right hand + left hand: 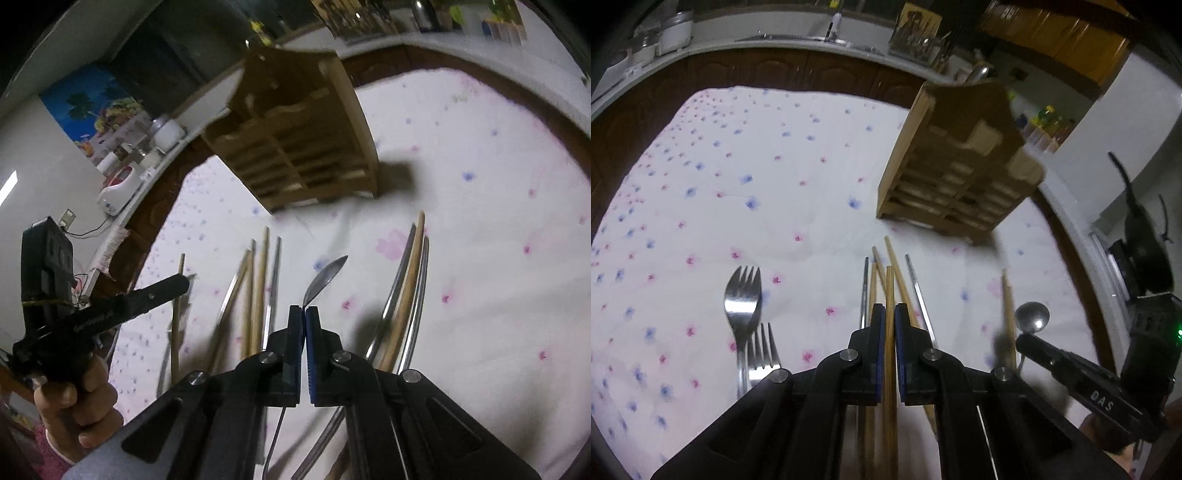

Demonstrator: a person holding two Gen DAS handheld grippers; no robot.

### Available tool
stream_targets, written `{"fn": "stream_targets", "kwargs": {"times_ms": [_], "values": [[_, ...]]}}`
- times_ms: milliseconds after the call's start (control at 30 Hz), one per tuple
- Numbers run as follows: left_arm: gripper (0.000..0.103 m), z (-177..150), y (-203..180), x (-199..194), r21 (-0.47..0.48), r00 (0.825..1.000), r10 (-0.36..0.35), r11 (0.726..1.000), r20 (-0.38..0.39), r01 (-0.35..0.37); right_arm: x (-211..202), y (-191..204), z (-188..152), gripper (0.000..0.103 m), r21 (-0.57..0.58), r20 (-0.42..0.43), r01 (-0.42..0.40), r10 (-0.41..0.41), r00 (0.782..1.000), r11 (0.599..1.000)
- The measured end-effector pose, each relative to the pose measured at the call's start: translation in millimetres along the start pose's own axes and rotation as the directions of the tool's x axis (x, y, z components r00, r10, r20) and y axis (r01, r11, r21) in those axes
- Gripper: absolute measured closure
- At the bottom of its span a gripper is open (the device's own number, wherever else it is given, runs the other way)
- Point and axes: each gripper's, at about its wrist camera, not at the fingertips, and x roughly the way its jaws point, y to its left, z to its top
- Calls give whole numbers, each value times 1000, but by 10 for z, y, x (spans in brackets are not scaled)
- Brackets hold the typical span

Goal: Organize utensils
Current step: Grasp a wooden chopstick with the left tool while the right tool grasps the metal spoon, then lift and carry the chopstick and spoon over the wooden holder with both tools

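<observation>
Kitchen at night, counters and cupboards all around, and the surface (768, 206) is covered in a white cloth with little pink and blue flowers. A wooden utensil rack (956, 166) stands toward its far edge, slots apparently empty as far as I can tell.

Left gripper (890, 314) is clenched on a single wooden chopstick (889, 369), picked out of the loose pile of wooden and metal chopsticks (916, 284) lying near the middle of the near edge. Right gripper (305, 314) is clamped on a spoon (325, 275), bowl sticking out past the tips, handle trailing underneath. Two forks (744, 302) lie over toward the left edge, another bunch of cutlery (402, 295) toward the right.

My worry: both grips are near one end of long thin things, so they could pivot or slip on the way to the rack. The chopstick could also drag its neighbours along, and two loaded grippers heading for the same rack might bump.
</observation>
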Motion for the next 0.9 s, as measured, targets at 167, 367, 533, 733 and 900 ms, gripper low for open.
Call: {"fn": "stream_targets", "kwargs": {"times_ms": [167,367,533,733,900], "values": [[100,-104,-2,-465,-5,996,-55,998,71,55,-277,174,83,101,-62,91,6,0,996,998],[100,-223,50,-1036,-8,978,-98,995,184,101,-553,308,195,101,-123,193,46,-21,981,991],[100,-361,15,-1415,6,954,-99,995,285,101,-721,406,297,101,-158,262,79,-35,964,984],[100,-460,-32,-1637,19,929,-91,996,358,90,-857,472,394,101,-177,316,105,-45,948,979],[100,-479,-67,-1700,28,909,-75,997,410,70,-906,473,475,101,-176,342,115,-49,938,978]]}}
